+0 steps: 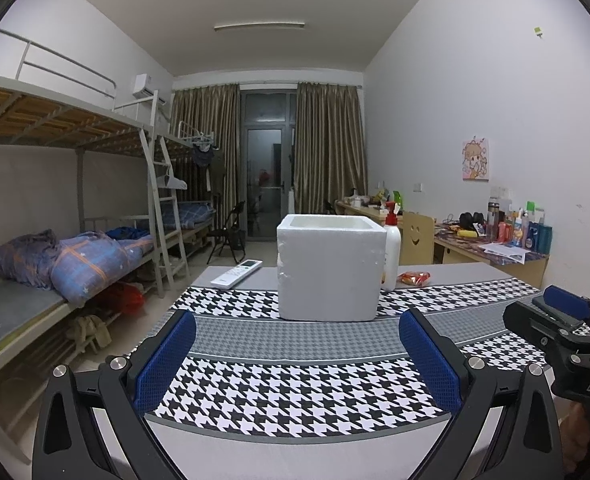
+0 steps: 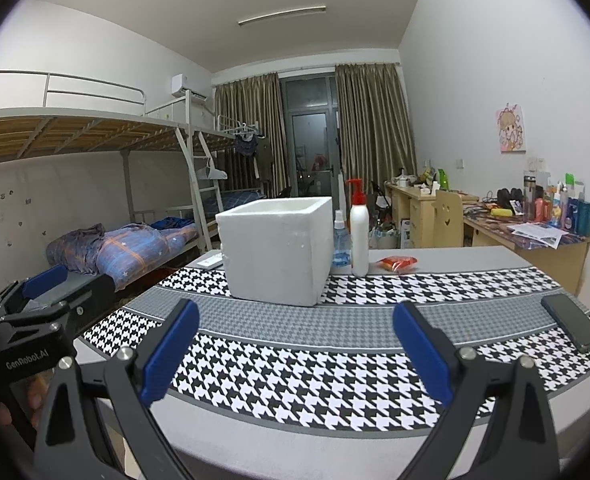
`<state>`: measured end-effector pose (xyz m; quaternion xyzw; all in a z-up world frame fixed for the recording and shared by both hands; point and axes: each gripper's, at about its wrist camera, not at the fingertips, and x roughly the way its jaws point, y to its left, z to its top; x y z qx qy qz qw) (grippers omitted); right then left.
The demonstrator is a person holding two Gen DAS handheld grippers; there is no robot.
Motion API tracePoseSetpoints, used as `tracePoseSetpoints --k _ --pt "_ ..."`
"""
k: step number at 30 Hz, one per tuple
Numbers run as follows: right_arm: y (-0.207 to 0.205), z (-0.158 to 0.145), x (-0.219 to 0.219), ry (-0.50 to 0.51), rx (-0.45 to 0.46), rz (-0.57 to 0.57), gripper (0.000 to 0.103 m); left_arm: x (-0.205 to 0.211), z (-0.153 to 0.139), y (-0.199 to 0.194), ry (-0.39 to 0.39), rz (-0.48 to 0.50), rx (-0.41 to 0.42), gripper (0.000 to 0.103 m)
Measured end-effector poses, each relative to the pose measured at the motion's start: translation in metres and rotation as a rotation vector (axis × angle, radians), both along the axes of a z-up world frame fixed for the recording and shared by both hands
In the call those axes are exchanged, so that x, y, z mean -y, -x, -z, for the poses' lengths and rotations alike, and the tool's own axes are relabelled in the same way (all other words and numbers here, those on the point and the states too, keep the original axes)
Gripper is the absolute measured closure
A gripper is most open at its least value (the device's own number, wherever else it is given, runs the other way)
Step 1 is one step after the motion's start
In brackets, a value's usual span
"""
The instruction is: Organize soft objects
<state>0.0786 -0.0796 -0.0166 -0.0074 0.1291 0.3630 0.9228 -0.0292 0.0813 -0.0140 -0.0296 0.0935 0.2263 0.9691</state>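
Both my left hand-held gripper (image 1: 297, 338) and right hand-held gripper (image 2: 296, 326) gape wide and empty below the centre-frame foam box (image 2: 277, 248), its inside hidden.

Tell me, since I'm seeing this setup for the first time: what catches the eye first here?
The white foam box stands out, upright mid-table on the houndstooth cloth, straight ahead of both open grippers. Behind its right side stand a white pump bottle and a small blue spray bottle, with a red packet lying beside them. A dark phone lies far right.

Phone (image 2: 573, 328) on desk (image 2: 295, 432) at 3 o'clock; remote (image 1: 237, 274) at 11; bunk beds (image 1: 67, 128) at 9.
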Motion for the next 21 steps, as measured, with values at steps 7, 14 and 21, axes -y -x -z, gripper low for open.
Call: tracePoseSetpoints --k 7,14,21 --pt "-0.002 0.003 0.0 -0.002 -0.011 -0.003 0.004 -0.002 0.007 -0.003 0.008 0.01 -0.015 0.001" --pt "-0.002 0.009 -0.002 -0.006 -0.02 -0.013 0.004 -0.004 0.011 -0.004 0.012 0.009 -0.024 0.001" --pt "-0.004 0.009 -0.002 -0.003 -0.016 -0.004 0.004 -0.005 0.011 -0.005 0.017 0.009 -0.031 0.001"
